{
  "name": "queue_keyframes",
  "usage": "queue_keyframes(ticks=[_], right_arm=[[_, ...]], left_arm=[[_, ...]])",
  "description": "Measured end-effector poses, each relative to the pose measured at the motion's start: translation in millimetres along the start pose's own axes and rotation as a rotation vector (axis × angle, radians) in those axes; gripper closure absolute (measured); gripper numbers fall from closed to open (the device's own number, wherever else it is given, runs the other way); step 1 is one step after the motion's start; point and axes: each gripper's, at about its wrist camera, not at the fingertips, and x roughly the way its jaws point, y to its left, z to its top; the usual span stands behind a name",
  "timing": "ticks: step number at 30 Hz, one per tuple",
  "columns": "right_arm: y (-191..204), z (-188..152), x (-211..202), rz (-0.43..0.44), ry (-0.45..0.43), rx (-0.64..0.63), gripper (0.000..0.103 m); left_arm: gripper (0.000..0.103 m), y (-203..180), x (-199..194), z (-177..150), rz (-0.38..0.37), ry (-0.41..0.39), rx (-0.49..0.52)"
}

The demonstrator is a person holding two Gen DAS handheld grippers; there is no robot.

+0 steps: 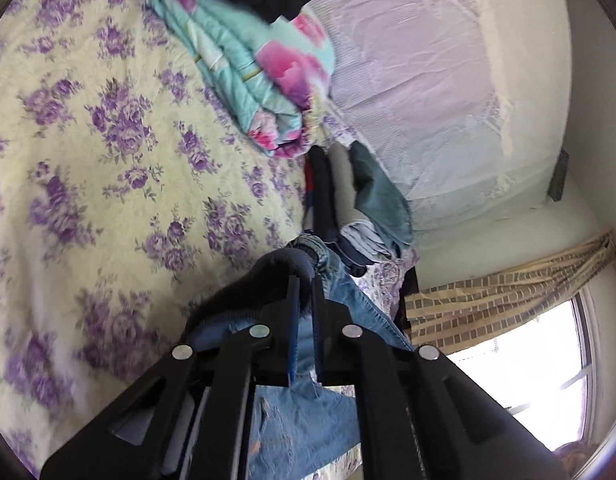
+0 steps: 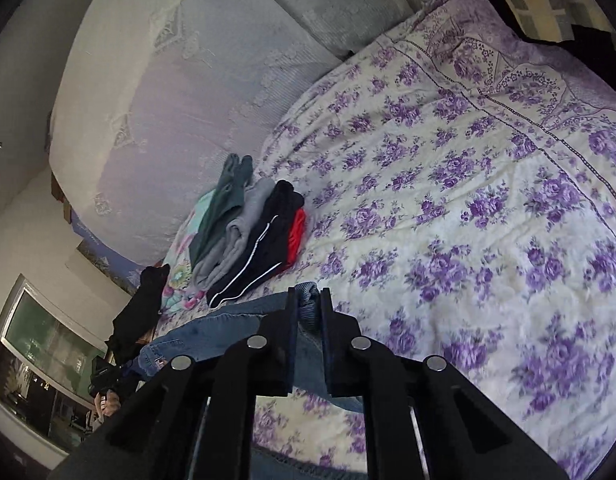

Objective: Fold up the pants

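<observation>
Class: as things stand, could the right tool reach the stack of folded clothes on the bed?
Probably not yet: the right tool is shut on the jeans. The folded stack lies just beyond, with nothing between.

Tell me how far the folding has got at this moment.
Done: a pile of folded clothes already sits on the floral bedspread. In hand: the left hand-held gripper and right hand-held gripper are each shut on the blue jeans, which look lifted and spread between them. No fold in the jeans is visible. Left: folding them and, probably, placing them by the pile.
</observation>
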Motion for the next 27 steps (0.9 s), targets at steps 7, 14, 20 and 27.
queue_keyframes(ticks=[7,14,20,27], right_arm=[[-3,-39,-47,0.02,-0.03,0.005,0.102],[-16,-30,-41,-0.005,0.001,0.051,0.098],[-51,-28,-11,-0.034,0.032,0.151,0.05],[-84,-24,26,-0.052,0.086,0.215,0.045]], left_arm=[[0.103,10,-26,-27,0.072,0.027,-0.018],[0.086,17,30,11,0.202,0.066,-0.006],[0.058,54,82,49,0.245,0.137,-0.068],[0.053,76,99,65,0.262,0.164,-0.062]])
